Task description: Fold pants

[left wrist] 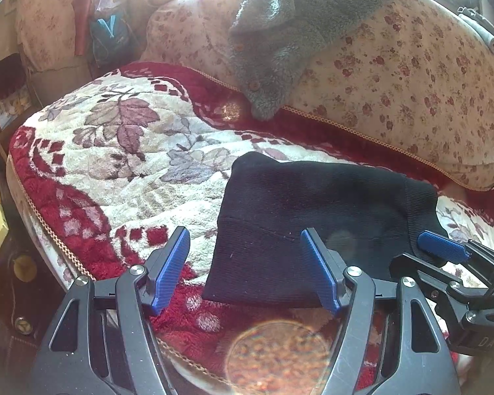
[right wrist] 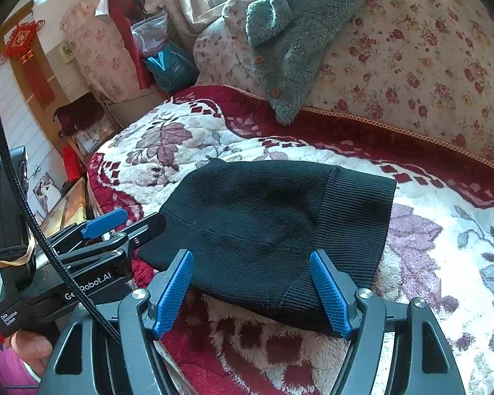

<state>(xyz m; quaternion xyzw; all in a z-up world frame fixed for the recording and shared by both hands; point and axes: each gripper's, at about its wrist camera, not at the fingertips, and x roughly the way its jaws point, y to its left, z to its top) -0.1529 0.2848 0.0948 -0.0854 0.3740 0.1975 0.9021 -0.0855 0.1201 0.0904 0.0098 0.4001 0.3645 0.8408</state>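
The black knit pants (left wrist: 313, 217) lie folded into a compact bundle on the red and cream floral blanket (left wrist: 122, 151); they also show in the right wrist view (right wrist: 266, 223), ribbed waistband to the right. My left gripper (left wrist: 247, 270) is open and empty, its jaws standing apart over the bundle's near left edge. My right gripper (right wrist: 252, 291) is open and empty over the bundle's near edge. The right gripper's blue fingertip (left wrist: 441, 247) shows at the bundle's right end in the left wrist view. The left gripper (right wrist: 108, 227) shows at the bundle's left end in the right wrist view.
A grey fleece garment (left wrist: 280, 42) with buttons drapes over a floral cushion (left wrist: 411, 92) at the back. A plastic bag (right wrist: 161, 52) and furniture stand off the bed's far left. The blanket's edge (left wrist: 42, 223) drops off at the left.
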